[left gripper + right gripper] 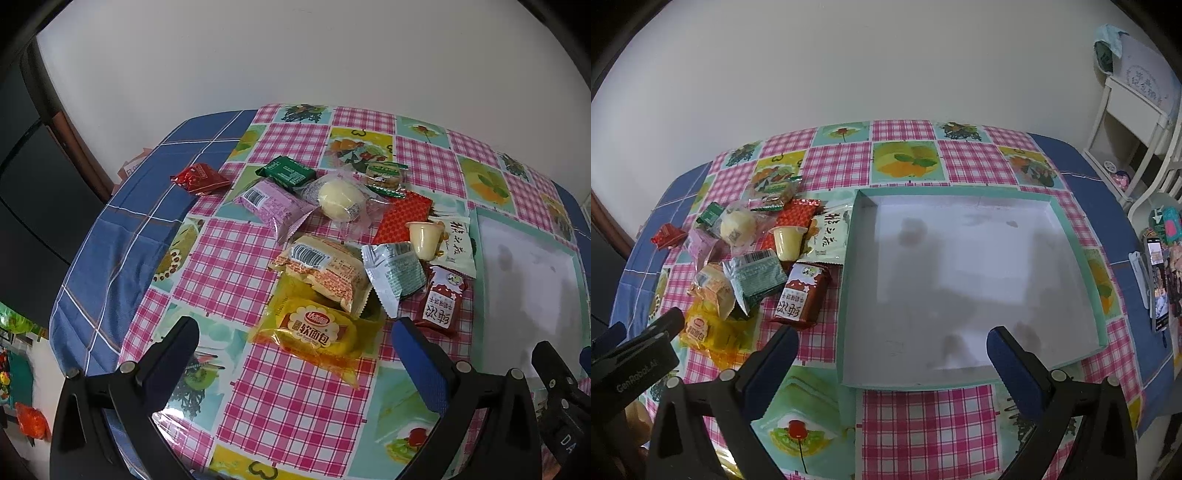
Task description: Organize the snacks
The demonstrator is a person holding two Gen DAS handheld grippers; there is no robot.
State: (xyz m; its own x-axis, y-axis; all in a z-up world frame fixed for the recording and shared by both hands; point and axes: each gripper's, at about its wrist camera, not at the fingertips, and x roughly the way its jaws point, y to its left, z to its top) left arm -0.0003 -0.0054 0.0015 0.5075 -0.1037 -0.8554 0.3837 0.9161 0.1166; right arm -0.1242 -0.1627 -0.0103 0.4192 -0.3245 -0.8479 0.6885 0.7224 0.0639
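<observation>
A heap of wrapped snacks lies on the checked tablecloth: a yellow soft-bread pack [314, 326], a cream bread pack [325, 267], a silver-green packet [393, 273], a dark red packet [441, 299], a pudding cup [423, 238], a purple packet [273, 205], a round white bun [338, 199], a green packet [288, 171] and a small red packet [199, 179]. My left gripper [295, 332] hovers open just before the yellow pack. A shallow white box with a teal rim [1071, 240] sits right of the heap, holding nothing. My right gripper [892, 341] is open over the box's near edge.
A phone [1158, 284] and a white clip [1139, 273] lie on the blue cloth at the table's right edge. A white shelf unit [1130, 122] stands beyond the far right corner. The wall runs behind the table. A dark screen [33, 192] stands to the left.
</observation>
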